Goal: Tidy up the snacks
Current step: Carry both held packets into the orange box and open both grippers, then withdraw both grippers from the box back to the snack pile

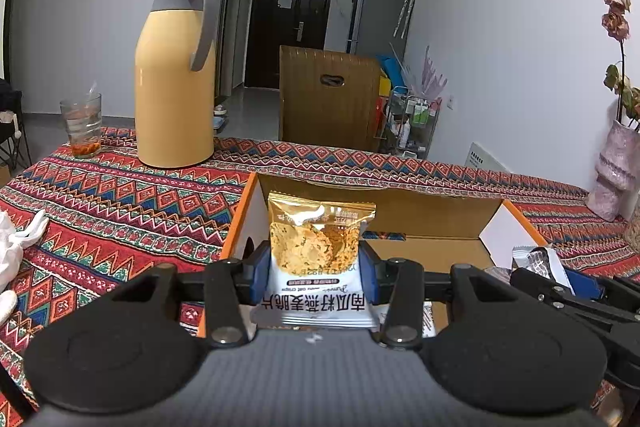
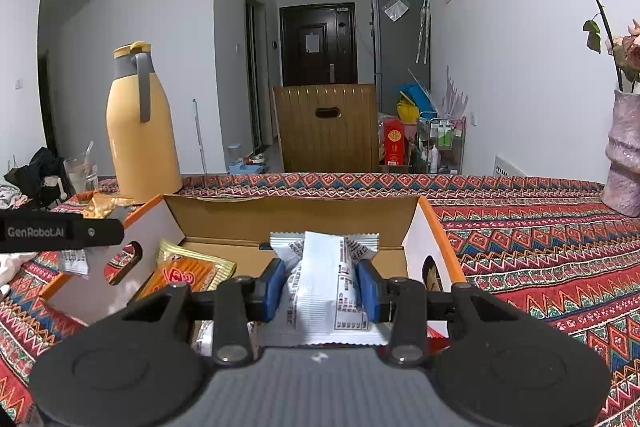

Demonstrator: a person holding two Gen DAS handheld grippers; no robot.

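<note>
Oat crisp packet (image 1: 316, 259) sits pinched inside left claw (image 1: 316, 273).

My left gripper (image 1: 316, 267) has its blue fingers (image 1: 259, 273) clamped on a cookie packet (image 1: 318, 259) over the open cardboard box (image 1: 400, 207), yellow jug (image 1: 174, 87) behind on the counter (image 1: 120, 195).

Left gripper (image 1: 316, 273), right gripper (image 2: 322, 289): black linkages, blue pads, silver screws.
</note>
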